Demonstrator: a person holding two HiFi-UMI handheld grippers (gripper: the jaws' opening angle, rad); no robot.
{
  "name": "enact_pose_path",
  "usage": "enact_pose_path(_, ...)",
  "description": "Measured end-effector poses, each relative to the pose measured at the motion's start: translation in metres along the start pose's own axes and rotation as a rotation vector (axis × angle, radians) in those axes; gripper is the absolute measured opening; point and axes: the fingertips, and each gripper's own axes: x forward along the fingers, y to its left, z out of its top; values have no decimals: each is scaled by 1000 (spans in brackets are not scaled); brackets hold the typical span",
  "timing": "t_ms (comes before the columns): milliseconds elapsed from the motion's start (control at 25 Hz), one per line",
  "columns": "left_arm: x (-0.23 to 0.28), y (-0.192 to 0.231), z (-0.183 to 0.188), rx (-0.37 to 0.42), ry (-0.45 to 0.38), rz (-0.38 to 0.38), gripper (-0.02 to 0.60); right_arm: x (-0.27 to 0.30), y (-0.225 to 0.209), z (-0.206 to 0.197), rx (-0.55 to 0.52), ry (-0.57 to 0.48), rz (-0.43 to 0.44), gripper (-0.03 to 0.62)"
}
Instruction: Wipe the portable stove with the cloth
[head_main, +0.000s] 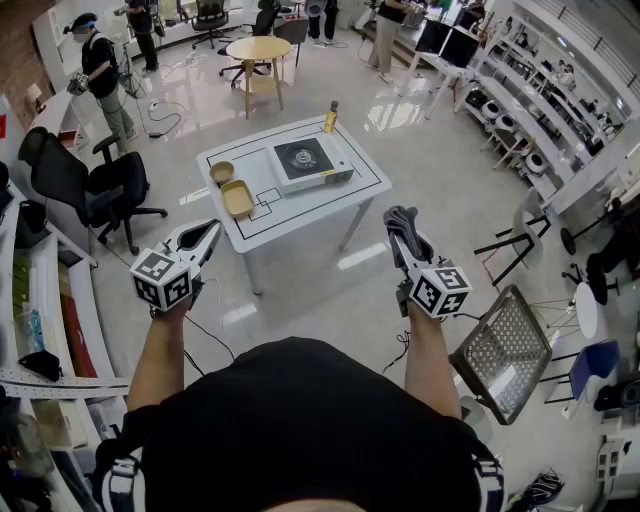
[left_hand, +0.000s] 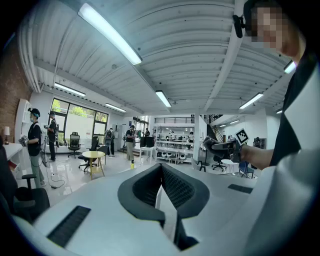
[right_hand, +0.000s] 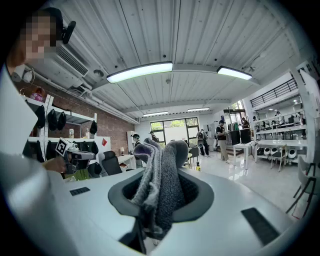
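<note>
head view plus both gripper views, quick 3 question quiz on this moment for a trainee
1. True or false: the cloth lies on the portable stove.
2. Pick one. The left claw is: A shut with nothing in it; B shut on a bowl; C wide open.
3. Fill the gap: the cloth is clamped in the ___ claw.

Key
1. False. It is held up in front of the person, well short of the table.
2. A.
3. Right: the right claw is shut on it.
</note>
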Motion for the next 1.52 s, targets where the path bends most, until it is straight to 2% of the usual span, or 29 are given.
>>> enact_pose_path(440, -18, 25, -16, -36, 13, -1, 21, 19, 26, -6, -6, 20, 5, 117)
enact_pose_path(880, -8, 30, -30, -73, 16, -13, 21, 29, 20, -14, 20, 34, -10, 116)
enact_pose_path(1280, 33, 17, -22, -39, 31, -20, 21, 36, -21, -19, 49, 24, -7, 117)
enact_pose_path(1520, 68, 23, -19, -35, 40, 4, 21, 59, -58, -21, 58, 30, 11, 117)
